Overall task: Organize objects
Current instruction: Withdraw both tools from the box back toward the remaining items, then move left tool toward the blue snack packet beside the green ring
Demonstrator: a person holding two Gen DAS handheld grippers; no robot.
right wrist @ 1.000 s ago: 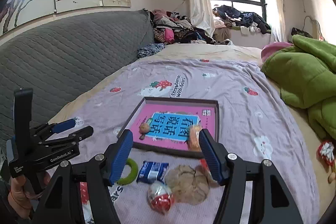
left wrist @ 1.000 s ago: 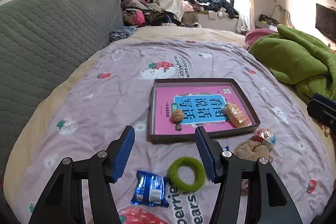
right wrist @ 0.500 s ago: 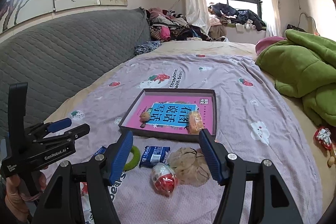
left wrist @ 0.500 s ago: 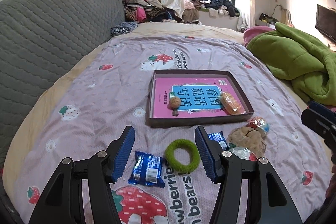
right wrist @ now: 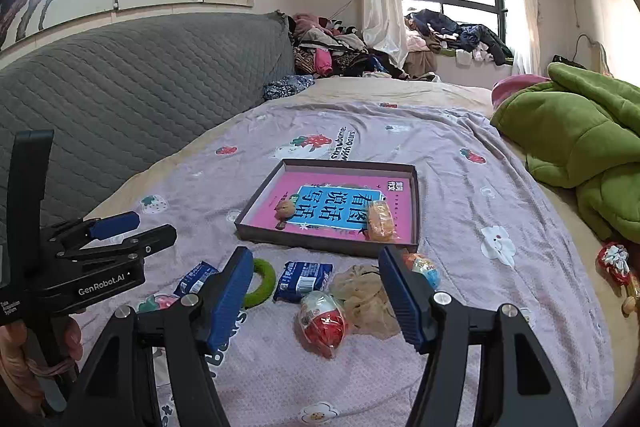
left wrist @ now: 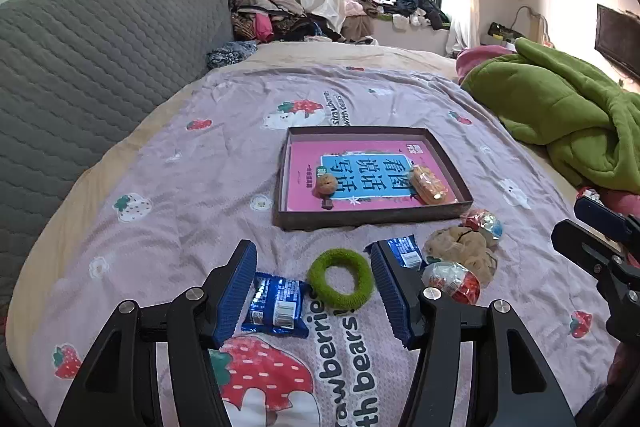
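Left wrist view showed the left gripper (left wrist: 314, 291) spread and empty at lower centre, framing the fuzzy green ring (left wrist: 341, 283); the right gripper (right wrist: 316, 293) likewise gaped empty over the red foil egg (right wrist: 322, 321), probably bound for the shallow brown cardboard tray (left wrist: 372, 218) at mid-frame.

A wide bed (left wrist: 224, 195) covered by a lilac sheet printed with strawberries and bears carries everything. Near its middle lies a shallow dark-brown cardboard tray (left wrist: 372, 218). Just in front of the tray lie a fuzzy green ring (left wrist: 341, 279), two blue foil snack packets (left wrist: 276, 306) (left wrist: 405, 250), a crumpled beige mesh pouch (left wrist: 464, 251) and two foil-wrapped chocolate eggs (left wrist: 454, 281) (left wrist: 482, 221). Right of the tray, well apart, a bulky green quilt (left wrist: 560, 115) is heaped along the bed's edge. Beyond the tray, at the far end, clothes (left wrist: 272, 15) are piled.
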